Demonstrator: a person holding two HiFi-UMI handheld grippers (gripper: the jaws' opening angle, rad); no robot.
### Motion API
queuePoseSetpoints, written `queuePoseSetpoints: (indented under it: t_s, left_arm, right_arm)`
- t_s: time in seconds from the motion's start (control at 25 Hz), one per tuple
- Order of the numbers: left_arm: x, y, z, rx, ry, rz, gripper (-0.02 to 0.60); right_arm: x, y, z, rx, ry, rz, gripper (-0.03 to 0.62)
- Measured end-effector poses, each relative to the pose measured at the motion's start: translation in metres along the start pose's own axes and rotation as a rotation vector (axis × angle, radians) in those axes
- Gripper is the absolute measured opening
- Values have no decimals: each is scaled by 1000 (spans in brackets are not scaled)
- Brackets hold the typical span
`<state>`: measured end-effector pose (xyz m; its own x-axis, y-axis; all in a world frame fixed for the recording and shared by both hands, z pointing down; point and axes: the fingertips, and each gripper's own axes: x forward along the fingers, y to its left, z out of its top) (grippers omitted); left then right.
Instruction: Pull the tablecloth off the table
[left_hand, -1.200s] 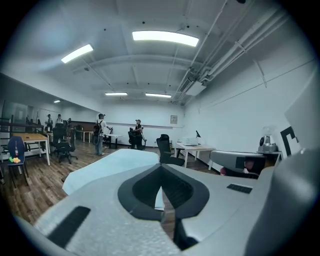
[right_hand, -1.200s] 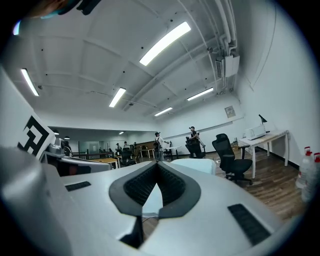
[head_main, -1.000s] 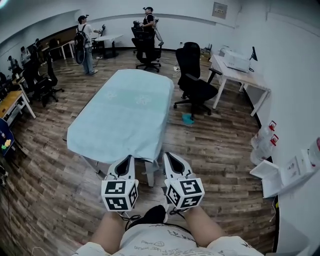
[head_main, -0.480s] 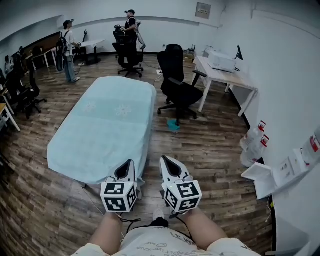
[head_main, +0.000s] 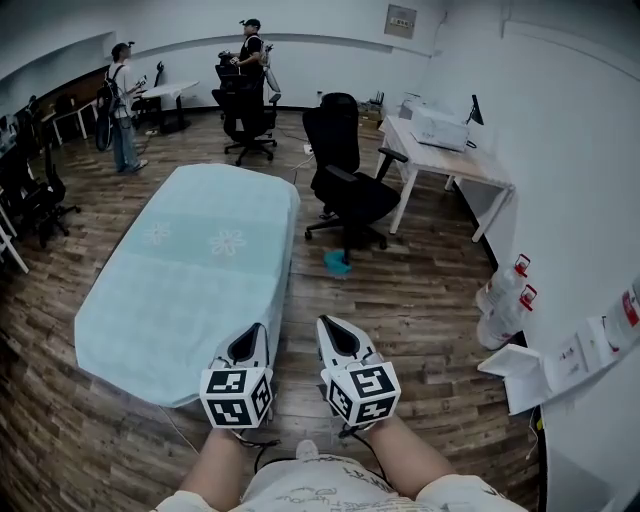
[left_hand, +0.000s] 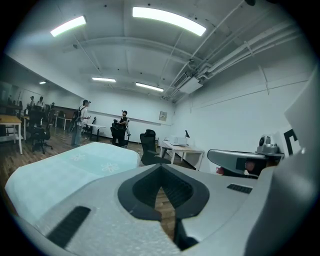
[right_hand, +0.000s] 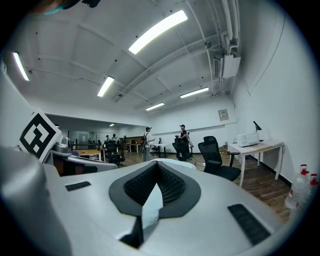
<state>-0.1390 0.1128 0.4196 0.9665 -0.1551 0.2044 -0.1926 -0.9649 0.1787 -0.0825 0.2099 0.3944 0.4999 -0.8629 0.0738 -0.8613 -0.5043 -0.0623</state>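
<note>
Pale blue-green tablecloth (head_main: 190, 270) with faint flower prints covers the whole long counter and hangs over its edges. It runs away ahead of the left claw (head_main: 257, 330), and its near corner lies just beyond that claw's tip. Brown wood-plank floor (head_main: 430, 290) extends ahead of the right claw (head_main: 326, 324), which is beside the cloth's near right edge and over bare planks. Ahead and to the right of the right claw stand a black office chair (head_main: 345, 190), with a small teal object (head_main: 337, 263) on the floor near its base, and a white desk (head_main: 450, 160) against the wall. Two people (head_main: 120, 105) stand at the far end of the room, well beyond both claws. Both claws are held side by side, pointing forward at roughly level, marker cubes (head_main: 237, 397) toward the body and bare forearms (head_main: 215, 465) behind them. Each claw has its jaws closed together, with no cloth clamped between them.
</note>
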Motion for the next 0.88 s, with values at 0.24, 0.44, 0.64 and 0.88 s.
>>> queuePoseSetpoints:
  t_s: [0.24,0.44,0.64,0.88]
  left_arm:
    - [58,14,11,-5,6,2,11]
    - [82,27,18,8,20,15,11]
    - [99,55,20,-41,17,61,11]
    - [117,95,16,-63,14,163,11]
  right_arm:
    - [50,-33,7,-12,-2,9,12]
    - [79,-54,10,7,-2,-1,12]
    - [115,-61,11,19,-3,32,12]
    - [165,-71,6,23,0,93,12]
